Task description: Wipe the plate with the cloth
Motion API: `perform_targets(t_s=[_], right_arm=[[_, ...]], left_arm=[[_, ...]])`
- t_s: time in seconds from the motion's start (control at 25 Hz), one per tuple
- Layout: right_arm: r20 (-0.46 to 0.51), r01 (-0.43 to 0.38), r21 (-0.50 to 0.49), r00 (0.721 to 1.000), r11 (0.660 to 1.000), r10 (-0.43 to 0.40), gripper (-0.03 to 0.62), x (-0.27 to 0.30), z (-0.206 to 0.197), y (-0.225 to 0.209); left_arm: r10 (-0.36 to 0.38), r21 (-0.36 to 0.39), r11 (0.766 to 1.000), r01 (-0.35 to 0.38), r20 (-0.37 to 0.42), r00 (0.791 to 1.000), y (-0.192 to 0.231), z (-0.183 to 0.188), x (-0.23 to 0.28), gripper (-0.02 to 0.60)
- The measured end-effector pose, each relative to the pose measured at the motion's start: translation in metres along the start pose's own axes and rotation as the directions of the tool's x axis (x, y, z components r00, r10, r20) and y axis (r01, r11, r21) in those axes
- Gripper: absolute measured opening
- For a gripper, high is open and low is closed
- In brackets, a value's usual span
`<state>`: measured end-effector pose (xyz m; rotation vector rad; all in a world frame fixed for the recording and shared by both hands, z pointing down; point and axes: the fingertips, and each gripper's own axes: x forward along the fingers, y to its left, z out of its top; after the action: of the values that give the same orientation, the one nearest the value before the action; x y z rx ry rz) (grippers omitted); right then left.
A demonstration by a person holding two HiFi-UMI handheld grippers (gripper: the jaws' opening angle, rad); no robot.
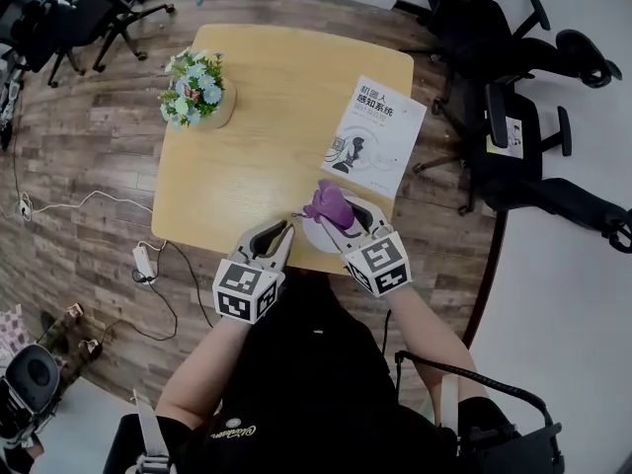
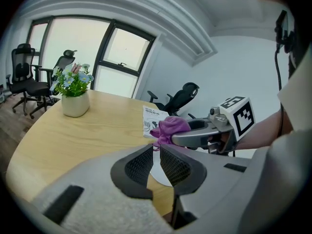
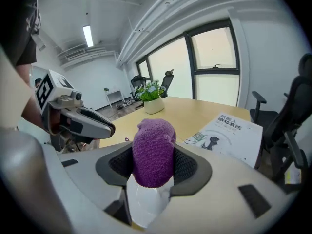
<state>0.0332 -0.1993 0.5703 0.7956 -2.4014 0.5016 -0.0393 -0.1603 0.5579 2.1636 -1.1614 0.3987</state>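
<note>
A white plate [image 1: 316, 238] lies near the front edge of the wooden table [image 1: 247, 176]. My right gripper [image 1: 341, 217] is shut on a purple cloth [image 1: 331, 203], and the bunched cloth sits over the plate's middle. In the right gripper view the cloth [image 3: 153, 152] fills the gap between the jaws, with the plate [image 3: 146, 199] right beneath. My left gripper [image 1: 286, 231] is at the plate's left rim. Its jaws stand almost together, and the plate's edge [image 2: 163, 175] appears pinched in the thin gap between them.
A booklet [image 1: 375, 134] lies just beyond the plate to the right. A flower pot [image 1: 197, 92] stands at the table's far left. Black office chairs [image 1: 513, 117] stand to the right, and a power strip with cables [image 1: 143, 263] lies on the floor to the left.
</note>
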Motion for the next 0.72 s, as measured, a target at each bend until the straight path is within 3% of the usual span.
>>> perform_targets(t_s=[0.16,0.48,0.72], right_arm=[[-0.058,-0.028,-0.094,0.998,0.995,0.023,0.189,0.034,0.0,0.005],[-0.124,-0.065,-0.112,0.991,0.992,0.051,0.189,0.042,-0.028,0.028],[-0.18,-0.172,-0.186,0.974,0.967,0.139,0.19,0.025,-0.054,0.073]], left_arm=[[0.009,-0.014,1.0,-0.009,-0.004,1.0,0.006,-0.005,-0.004,0.049],[0.03,-0.027,0.999,-0.03,0.0,1.0,0.017,-0.011,-0.012,0.049],[0.036,-0.027,0.999,-0.035,0.015,0.999,0.018,-0.004,-0.011,0.049]])
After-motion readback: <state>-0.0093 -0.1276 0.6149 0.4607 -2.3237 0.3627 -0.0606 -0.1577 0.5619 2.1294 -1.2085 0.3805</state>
